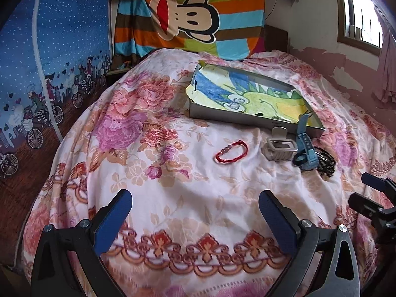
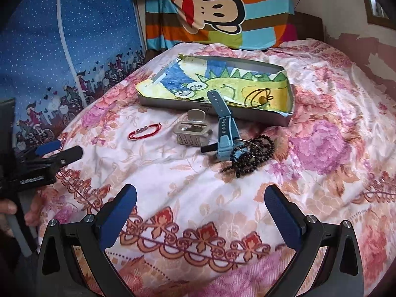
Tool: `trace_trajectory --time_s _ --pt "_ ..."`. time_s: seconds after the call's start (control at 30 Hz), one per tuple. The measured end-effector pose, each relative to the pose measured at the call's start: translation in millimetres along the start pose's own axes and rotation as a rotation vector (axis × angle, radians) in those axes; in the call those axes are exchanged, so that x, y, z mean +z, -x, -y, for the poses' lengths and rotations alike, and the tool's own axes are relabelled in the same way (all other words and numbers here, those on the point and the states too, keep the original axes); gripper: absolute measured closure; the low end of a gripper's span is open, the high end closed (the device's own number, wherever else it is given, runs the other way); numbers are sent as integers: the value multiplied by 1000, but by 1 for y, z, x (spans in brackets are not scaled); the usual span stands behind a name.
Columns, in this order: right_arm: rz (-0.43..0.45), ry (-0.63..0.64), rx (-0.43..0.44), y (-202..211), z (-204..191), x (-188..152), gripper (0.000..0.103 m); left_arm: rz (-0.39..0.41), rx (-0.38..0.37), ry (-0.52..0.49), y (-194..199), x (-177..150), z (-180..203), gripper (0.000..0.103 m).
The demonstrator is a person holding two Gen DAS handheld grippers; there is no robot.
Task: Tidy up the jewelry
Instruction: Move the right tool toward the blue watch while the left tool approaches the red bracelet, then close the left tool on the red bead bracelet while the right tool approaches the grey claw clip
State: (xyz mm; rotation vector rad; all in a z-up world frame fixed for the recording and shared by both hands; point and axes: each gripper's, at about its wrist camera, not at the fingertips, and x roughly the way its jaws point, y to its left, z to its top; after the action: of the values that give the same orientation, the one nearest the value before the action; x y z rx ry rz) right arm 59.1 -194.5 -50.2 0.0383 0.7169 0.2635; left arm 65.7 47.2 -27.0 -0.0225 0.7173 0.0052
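A red cord bracelet (image 1: 231,151) (image 2: 144,131) lies on the floral bedspread, beyond my open left gripper (image 1: 195,199). A beige hair claw (image 1: 279,146) (image 2: 193,130), a blue watch (image 1: 305,146) (image 2: 224,128) and a dark bead string (image 1: 326,160) (image 2: 255,154) lie to its right. Behind them sits a shallow grey tray (image 1: 237,120) (image 2: 284,121) lined with a crayon drawing; a thin gold necklace (image 2: 259,97) with an amber bead lies in it. My right gripper (image 2: 200,195) is open and holds nothing, short of the bead string.
A striped monkey-print cloth (image 1: 198,14) hangs at the bed's head. A blue dotted curtain (image 1: 54,49) borders the left side. A window (image 1: 358,12) and a peeling wall (image 1: 341,69) stand on the right. A person's fingers (image 2: 10,208) hold the left tool.
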Motion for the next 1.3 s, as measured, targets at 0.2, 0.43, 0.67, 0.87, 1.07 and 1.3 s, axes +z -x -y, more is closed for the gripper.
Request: trace_trajectory --time_s 0.2,0.43,0.67,0.87,1.07,1.3 --pt "-16 -32 161 -18 8 12 2 -50 -40 -28 -30 16 -3 0" --pt "-31 -62 278 -47 11 27 3 -76 -79 -72 -49 23 2 0" --pt "-65 -52 301 -75 7 39 28 -80 -116 -155 -58 24 18 9" --pt "-91 -37 277 -97 4 48 31 -112 -157 -196 -75 27 28 31" --pt "-98 13 200 -114 0 55 31 -138 -182 -171 -94 35 28 36" --pt "-83 78 139 -129 -4 65 32 -158 -208 -164 -110 40 32 47"
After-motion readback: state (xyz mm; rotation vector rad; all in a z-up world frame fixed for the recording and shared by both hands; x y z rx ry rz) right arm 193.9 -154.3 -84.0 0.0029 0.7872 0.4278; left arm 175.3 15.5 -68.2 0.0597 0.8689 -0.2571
